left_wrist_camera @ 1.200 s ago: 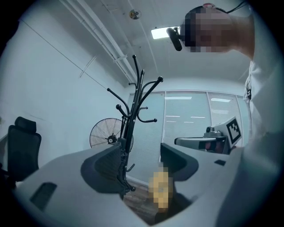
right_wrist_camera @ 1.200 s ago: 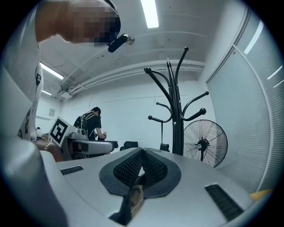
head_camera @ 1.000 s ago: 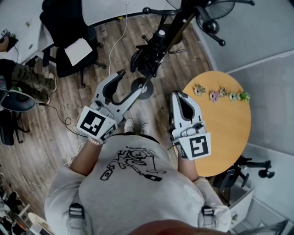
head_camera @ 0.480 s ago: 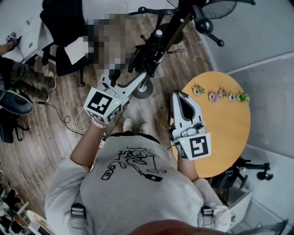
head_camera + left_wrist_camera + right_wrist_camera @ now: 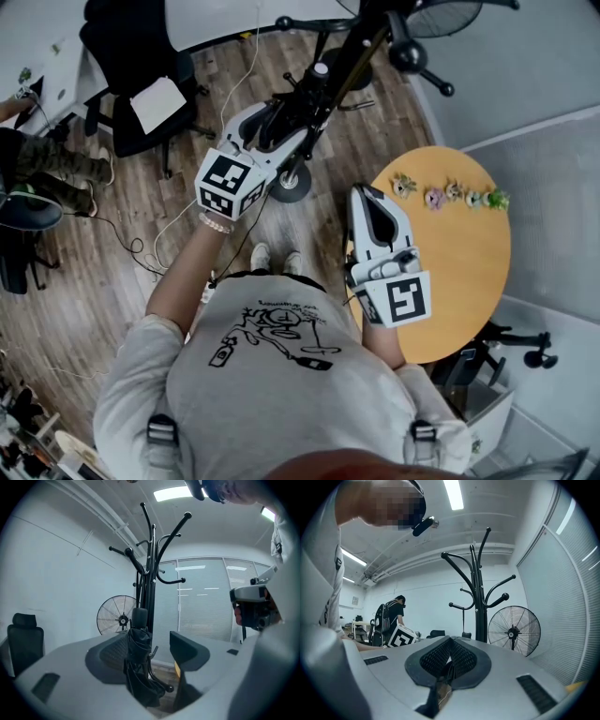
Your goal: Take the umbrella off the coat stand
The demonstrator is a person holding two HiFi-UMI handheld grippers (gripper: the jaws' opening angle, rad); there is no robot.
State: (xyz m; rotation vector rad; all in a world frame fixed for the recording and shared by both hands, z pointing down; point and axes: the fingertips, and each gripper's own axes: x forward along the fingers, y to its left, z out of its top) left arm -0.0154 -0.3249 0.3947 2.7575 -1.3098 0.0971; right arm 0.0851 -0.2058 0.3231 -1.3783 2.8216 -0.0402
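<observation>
Left gripper (image 5: 153, 644): held level, jaws apart. The umbrella (image 5: 138, 663) stands between them. It is black, folded and upright, with the stubby handle end at the top. It sits close against the left-hand pad, while a clear gap shows between it and the right-hand jaw. No squeeze on it from both sides.

Umbrella is on the coat stand (image 5: 150, 569), low down and tight to the black pole, well under the upper hooks. Cannot tell which peg carries it. A small hook with a knob end pokes out beside its lower part.

Head view: the left arm is stretched forward. The marker cube (image 5: 230, 183) is just in front of the wrist, and the white jaws reach to either side of the dark bundle at the pole. The stand's round base (image 5: 292, 183) sits on the wood floor (image 5: 112, 272) just below it.

Right gripper (image 5: 449, 644): level, jaws together, ribbed pads meeting, nothing caught between them. In the head view it sits close to the body, beside the near edge of the table (image 5: 469, 272), and is well apart from the stand.

Table: round, yellow-brown top. A row of small flower ornaments (image 5: 450, 193) lies along its far side.

Around: a fan (image 5: 514, 632) stands behind the stand by the blinds. A black chair (image 5: 141, 66) is far left with a white sheet (image 5: 159, 103) on its seat. Cables trail across the floor.
</observation>
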